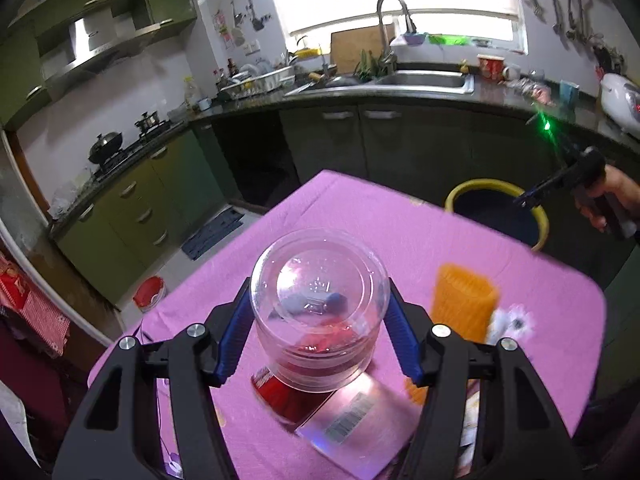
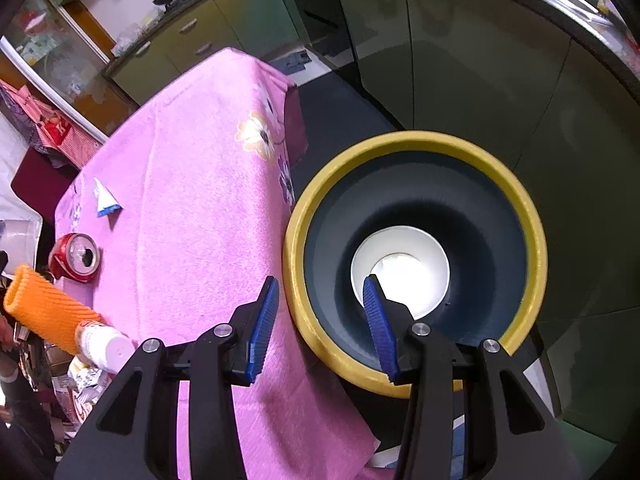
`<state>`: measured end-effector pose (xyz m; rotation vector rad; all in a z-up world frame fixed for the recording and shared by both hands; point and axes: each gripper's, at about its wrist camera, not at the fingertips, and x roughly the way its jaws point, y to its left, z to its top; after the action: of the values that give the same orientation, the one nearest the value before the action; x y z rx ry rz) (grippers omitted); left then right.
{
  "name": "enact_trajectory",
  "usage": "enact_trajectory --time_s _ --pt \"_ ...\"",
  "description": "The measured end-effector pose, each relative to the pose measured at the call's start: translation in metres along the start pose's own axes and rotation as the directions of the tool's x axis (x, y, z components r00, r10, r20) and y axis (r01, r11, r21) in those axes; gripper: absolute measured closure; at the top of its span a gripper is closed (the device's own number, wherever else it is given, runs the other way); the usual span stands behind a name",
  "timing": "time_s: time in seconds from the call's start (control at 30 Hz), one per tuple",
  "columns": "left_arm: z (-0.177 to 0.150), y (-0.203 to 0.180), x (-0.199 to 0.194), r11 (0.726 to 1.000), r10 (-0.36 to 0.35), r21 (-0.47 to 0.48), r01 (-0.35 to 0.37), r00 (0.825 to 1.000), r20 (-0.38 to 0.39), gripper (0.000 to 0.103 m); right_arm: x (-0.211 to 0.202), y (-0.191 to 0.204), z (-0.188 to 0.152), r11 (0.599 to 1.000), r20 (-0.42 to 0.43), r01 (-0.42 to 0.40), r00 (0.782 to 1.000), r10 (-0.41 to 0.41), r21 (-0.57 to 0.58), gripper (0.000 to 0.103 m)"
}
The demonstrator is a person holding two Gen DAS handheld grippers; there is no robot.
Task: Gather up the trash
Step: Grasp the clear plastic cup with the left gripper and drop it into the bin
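Fingers of your left gripper [image 1: 320, 312] clamp the clear plastic cup [image 1: 320, 312] above the pink tablecloth [image 1: 360, 216], ready for binning, while your right gripper [image 2: 320, 320] hangs spread and empty over the yellow-rimmed bin [image 2: 532, 216], a white cup [image 2: 400, 276] inside.

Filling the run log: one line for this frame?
left gripper: shut on clear plastic cup | right gripper: open, empty, over yellow-rimmed bin | white cup in bin

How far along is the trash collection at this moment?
Done: a white cup lies in the yellow-rimmed bin, under the open, empty right claw. In hand: the left claw grips a clear plastic cup. Left on the table: red can, orange foam sleeve, white bottle, paper scrap.
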<state>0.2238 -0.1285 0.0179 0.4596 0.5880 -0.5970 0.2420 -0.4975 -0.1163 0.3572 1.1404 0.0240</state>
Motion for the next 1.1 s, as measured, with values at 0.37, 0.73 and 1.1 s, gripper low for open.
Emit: enact_trajectory --time_s 0.37,0.73,1.1 --pt "0.121 -0.109 0.022 0.951 -0.301 0.044 0.304 0.951 -0.066 0.043 -0.076 -0.057 -0.037 0.998 0.167 0.038 0.985 -0.046 0.053 0.058" --pt "0.165 -0.260 0.158 0.915 -0.384 -0.008 0.403 0.864 -0.325 0.043 -0.119 -0.125 -0.086 0.991 0.230 0.026 0.971 -0.057 0.134 0.058" --pt "0.160 -0.290 0.228 0.954 -0.295 -0.071 0.290 0.881 -0.369 0.031 -0.139 -0.160 -0.127 0.981 0.245 0.011 0.968 -0.059 0.192 0.051"
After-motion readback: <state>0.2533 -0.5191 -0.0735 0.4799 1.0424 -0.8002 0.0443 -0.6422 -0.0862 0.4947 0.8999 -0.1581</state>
